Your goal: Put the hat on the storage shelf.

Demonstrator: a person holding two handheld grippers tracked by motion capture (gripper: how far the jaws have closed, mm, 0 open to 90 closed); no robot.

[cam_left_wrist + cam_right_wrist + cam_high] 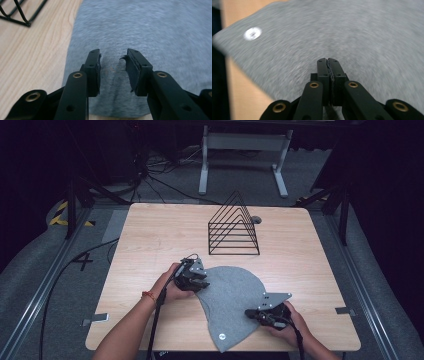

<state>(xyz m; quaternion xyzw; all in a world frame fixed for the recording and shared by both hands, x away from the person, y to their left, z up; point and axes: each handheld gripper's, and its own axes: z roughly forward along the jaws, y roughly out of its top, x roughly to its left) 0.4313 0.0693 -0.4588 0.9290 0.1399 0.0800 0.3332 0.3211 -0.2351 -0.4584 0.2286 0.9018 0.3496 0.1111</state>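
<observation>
Two grippers sit at a grey cloth (pixel 230 295) on the counter (pixel 150 240). Left gripper (pixel 112 67) jaws gape wide over it. Right gripper (pixel 328 75) jaws are pressed together, with no cloth visibly between them.

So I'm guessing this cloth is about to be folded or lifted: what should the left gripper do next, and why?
Probably close the left gripper on the grey cloth. Its jaws stand open over the cloth's edge with fabric between them, while the right gripper looks shut at the opposite edge, though whether it pinches fabric is unclear.

cloth (pixel 230 302) lies on the table (pixel 150 245) near its front edge; wire rack (pixel 233 227) stands behind it; left gripper (pixel 196 279) at cloth's left edge, right gripper (pixel 265 316) at its right.
</observation>
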